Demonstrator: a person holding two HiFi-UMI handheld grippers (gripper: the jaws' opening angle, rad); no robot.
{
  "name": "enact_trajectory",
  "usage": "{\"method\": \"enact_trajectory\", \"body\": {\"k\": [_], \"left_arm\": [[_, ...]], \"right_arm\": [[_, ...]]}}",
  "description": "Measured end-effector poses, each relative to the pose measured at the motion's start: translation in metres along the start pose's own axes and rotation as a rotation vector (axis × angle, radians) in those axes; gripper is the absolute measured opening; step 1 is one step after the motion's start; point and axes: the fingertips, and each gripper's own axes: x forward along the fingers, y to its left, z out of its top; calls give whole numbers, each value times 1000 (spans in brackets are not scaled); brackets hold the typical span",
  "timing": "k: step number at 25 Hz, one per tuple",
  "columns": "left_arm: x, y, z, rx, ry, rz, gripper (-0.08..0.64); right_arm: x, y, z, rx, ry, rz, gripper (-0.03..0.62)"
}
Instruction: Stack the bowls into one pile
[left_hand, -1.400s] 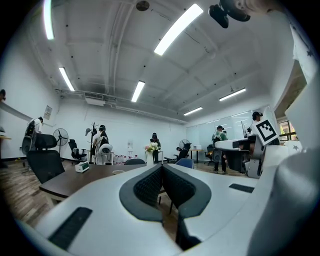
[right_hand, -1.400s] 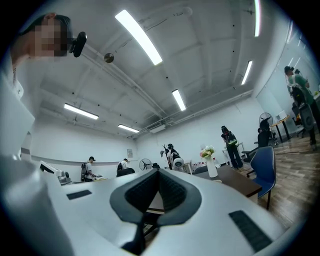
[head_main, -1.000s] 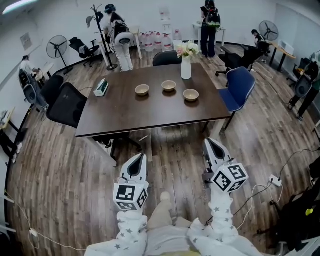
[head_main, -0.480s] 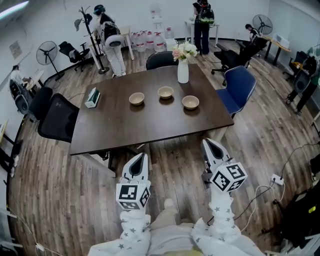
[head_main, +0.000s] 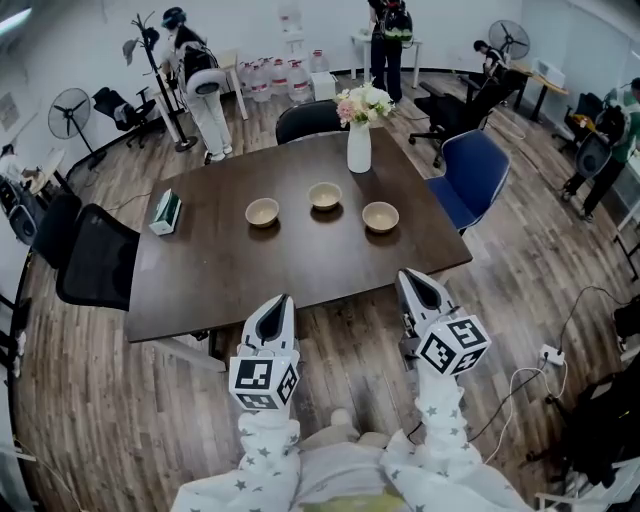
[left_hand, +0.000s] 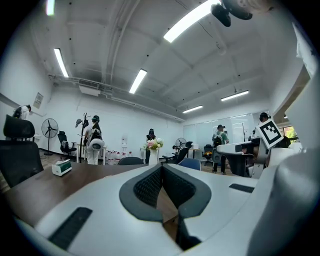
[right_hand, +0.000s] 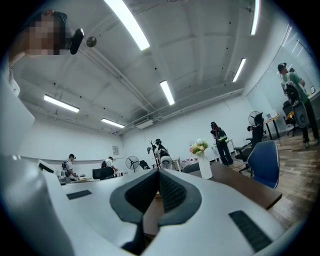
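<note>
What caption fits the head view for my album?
Left gripper and right gripper, both shut, face a table with three unstacked bowls.

left gripper (head_main: 283, 298), right gripper (head_main: 406, 274) white; checkered marker cubes (head_main: 264, 382); star-print sleeves (head_main: 268, 455)

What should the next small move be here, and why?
Probably close in on the table and open the right gripper toward the right bowl, nearest it. That bowl, the middle bowl and the left bowl sit apart, unstacked; the left gripper and the right one are shut, empty, no farther than the table's near edge.
</note>
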Motion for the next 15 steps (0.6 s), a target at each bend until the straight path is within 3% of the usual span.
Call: {"method": "enact_trajectory", "body": {"k": [15], "left_arm": [[50, 49, -24, -58, 60, 2, 26]], "right_arm": [[69, -27, -31, 44, 75, -48, 21]]}}
